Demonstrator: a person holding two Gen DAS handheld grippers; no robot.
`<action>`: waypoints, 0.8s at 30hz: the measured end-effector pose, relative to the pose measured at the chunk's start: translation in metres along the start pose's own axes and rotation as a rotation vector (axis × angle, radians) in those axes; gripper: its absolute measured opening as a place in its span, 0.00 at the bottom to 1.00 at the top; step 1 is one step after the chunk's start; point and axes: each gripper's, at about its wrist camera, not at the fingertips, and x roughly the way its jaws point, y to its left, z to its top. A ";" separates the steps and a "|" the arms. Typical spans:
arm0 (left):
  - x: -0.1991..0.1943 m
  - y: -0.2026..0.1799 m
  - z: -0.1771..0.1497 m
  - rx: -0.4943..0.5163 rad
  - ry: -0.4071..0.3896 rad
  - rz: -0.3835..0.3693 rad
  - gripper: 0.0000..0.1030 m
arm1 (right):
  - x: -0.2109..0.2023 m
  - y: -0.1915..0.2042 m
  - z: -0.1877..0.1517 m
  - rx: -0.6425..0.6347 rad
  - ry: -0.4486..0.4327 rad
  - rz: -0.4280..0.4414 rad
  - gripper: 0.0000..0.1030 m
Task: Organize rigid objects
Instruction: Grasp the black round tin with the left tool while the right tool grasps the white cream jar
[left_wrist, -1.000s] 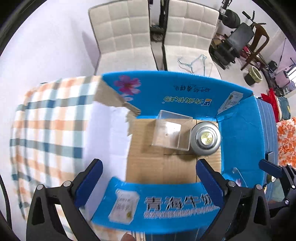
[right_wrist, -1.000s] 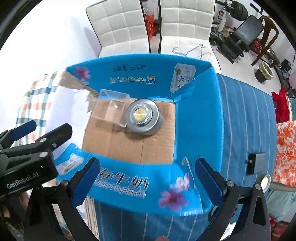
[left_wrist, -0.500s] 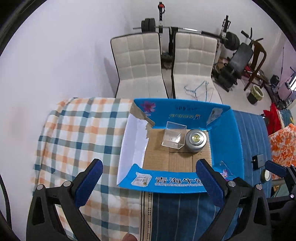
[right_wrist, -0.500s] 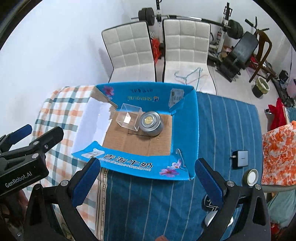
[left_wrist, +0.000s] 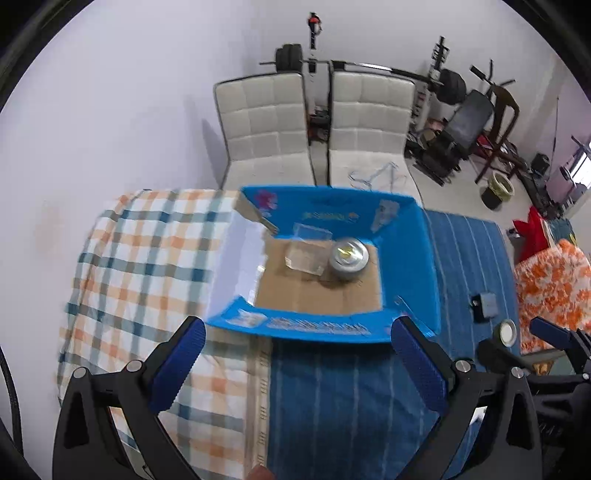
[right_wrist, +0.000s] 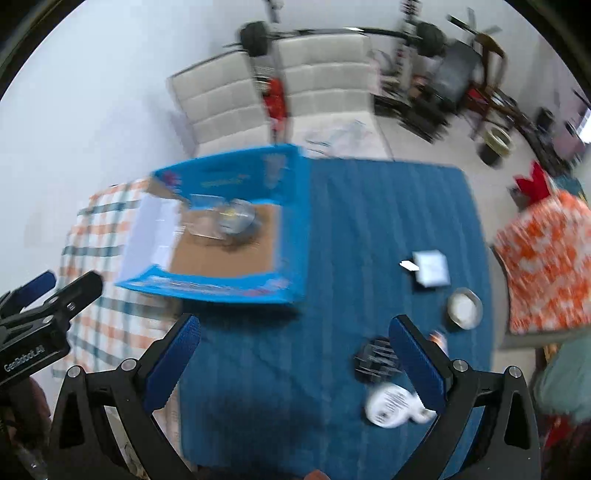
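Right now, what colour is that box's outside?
Bright blue box, with printed flowers; clearest in the left wrist view.

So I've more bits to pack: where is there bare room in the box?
The box floor is bare along its near flap; the clear case and round tin crowd the far wall.

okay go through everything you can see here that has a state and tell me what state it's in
left gripper: open, empty.
right gripper: open, empty.
blue box: open, flaps up.
clear case: in the box.
round tin: in the box, beside the case.
small round tin: still out on the blue cloth.
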 end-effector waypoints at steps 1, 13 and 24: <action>0.006 -0.015 -0.005 0.012 0.020 -0.011 1.00 | 0.003 -0.021 -0.006 0.028 0.018 -0.024 1.00; 0.102 -0.184 -0.062 0.230 0.240 -0.086 1.00 | 0.104 -0.197 -0.112 0.361 0.297 -0.054 1.00; 0.176 -0.195 -0.117 0.330 0.438 0.069 1.00 | 0.179 -0.145 -0.144 0.213 0.405 -0.006 0.87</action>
